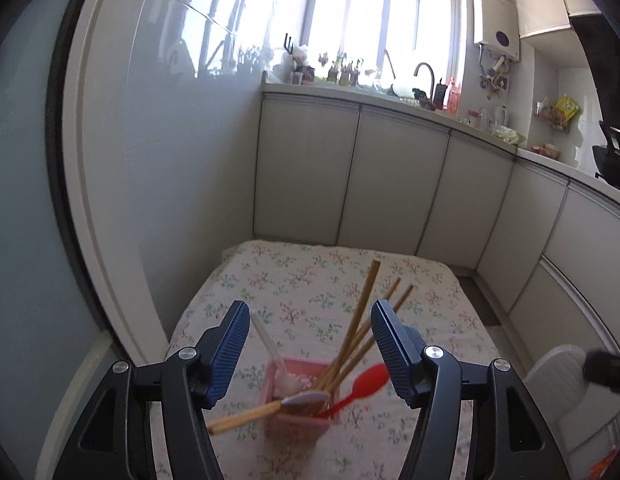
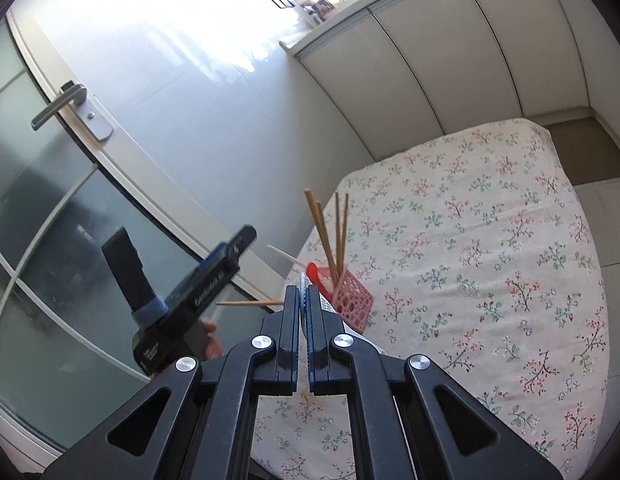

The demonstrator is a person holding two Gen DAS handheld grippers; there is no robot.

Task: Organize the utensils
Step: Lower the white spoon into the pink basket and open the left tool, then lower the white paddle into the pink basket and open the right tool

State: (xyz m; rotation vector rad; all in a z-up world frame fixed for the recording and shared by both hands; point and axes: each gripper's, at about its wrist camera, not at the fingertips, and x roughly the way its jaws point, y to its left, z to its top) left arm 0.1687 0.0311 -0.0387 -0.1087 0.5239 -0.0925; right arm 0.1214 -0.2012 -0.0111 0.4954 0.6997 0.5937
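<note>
Holding my left tool (image 1: pixel 306 334) wide open above the pink holder (image 1: pixel 304 396), I see the chopsticks (image 1: pixel 360 322), a red spoon (image 1: pixel 360 386) and a wooden-handled spoon (image 1: pixel 266 410) standing in it just ahead, on the flowered bench (image 1: pixel 322 280). My right tool (image 2: pixel 304 300) is pressed closed; nothing clearly sits between its pads, the holder just beyond its tips.

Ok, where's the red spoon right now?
The red spoon stands in the pink utensil basket on the floral tablecloth, leaning right beside the wooden chopsticks, seen between the fingers of the open left claw.
</note>
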